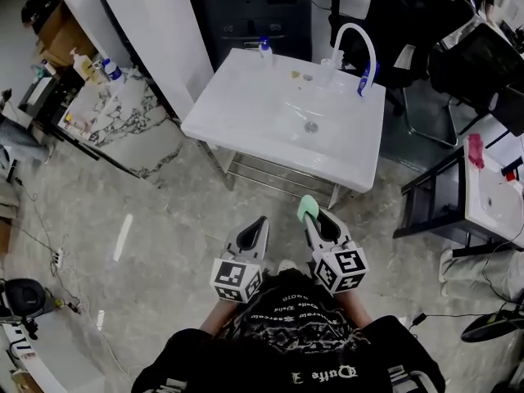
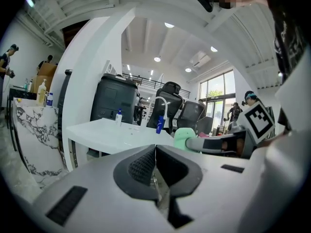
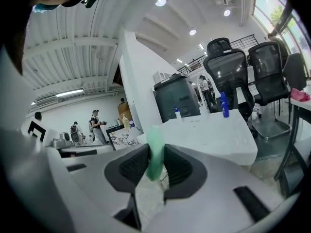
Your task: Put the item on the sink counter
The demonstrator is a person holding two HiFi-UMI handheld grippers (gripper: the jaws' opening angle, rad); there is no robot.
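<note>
Right claw (image 1: 318, 222) pinches the green item (image 1: 307, 209) at lower centre, short of the sink tabletop (image 1: 237, 109); left claw (image 1: 259, 226) closed, empty. Risk: the item (gripped by its edge) may slip out.

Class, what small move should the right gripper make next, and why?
Probably carry the right gripper forward to the sink counter. Its jaws grip the green item, which hangs over the floor, short of the counter's near edge. The left gripper is shut and empty.
</note>
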